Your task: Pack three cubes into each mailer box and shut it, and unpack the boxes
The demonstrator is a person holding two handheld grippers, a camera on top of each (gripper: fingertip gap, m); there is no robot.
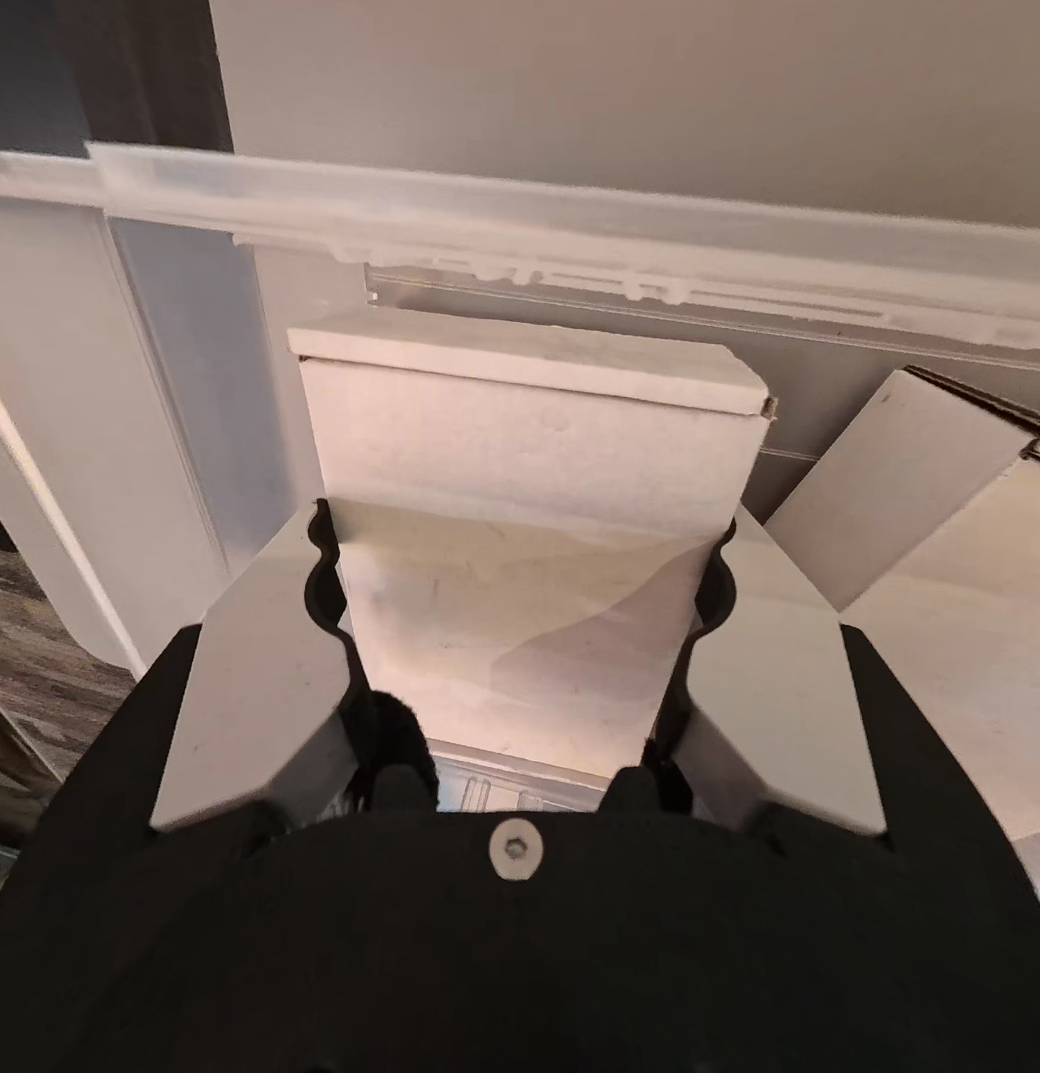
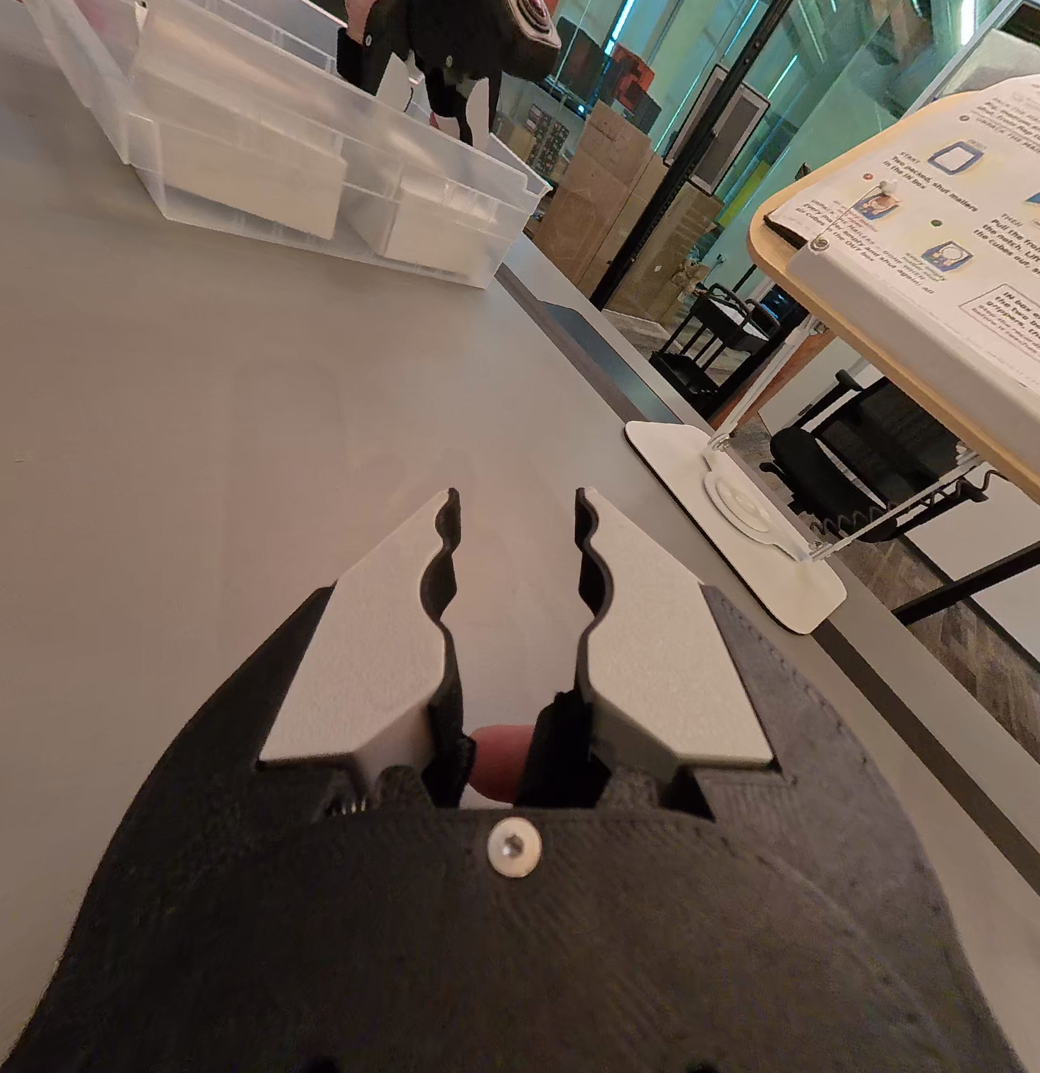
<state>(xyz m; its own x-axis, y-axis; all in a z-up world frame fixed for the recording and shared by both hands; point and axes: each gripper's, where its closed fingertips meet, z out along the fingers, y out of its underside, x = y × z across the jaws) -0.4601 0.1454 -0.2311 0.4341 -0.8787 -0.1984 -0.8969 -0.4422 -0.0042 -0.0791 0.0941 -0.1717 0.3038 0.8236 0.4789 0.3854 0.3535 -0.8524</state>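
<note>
In the left wrist view my left gripper (image 1: 526,514) is shut on a closed white mailer box (image 1: 529,441), one finger on each side of it, inside a clear plastic bin (image 1: 506,209). A second white mailer box (image 1: 889,482) leans to its right. In the right wrist view my right gripper (image 2: 517,496) is open and empty, low over the grey table (image 2: 215,435). The bin (image 2: 506,174) stands far left with white mailer boxes (image 2: 244,174) inside, and the left gripper (image 2: 436,110) reaches into it. No cubes show.
An instruction sheet on a tilted wooden board (image 2: 912,232) stands on a white base (image 2: 738,522) at the table's right edge. Beyond that edge are office chairs and cardboard boxes on the floor. A white frame post (image 1: 157,406) stands left of the bin.
</note>
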